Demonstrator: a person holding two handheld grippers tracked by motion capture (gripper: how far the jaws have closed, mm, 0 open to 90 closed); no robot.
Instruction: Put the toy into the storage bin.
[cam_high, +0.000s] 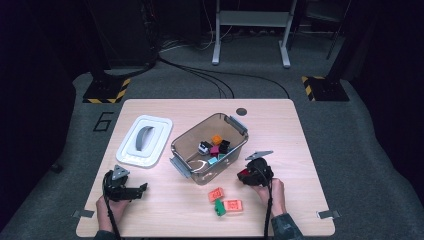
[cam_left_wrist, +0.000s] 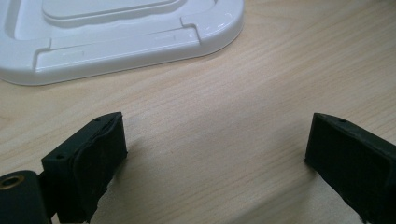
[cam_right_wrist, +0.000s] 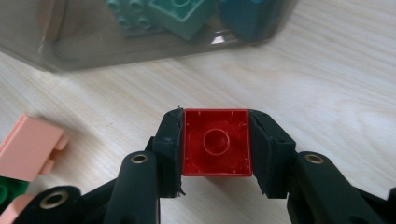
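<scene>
Pinching a glossy red brick (cam_right_wrist: 216, 142), hollow underside showing, the right hand-held gripper (cam_right_wrist: 216, 144) hides its studs; the left hand-held gripper (cam_left_wrist: 215, 158) gapes empty.

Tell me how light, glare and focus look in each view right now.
High view: table evenly lit, room around it dark, small bricks soft. Left gripper view: white lid carries mild glare, wood grain sharp, left tool casts soft shadows. Right gripper view: red brick in the right tool sharp; clear bin wall hazy, bricks behind it blurred.
</scene>
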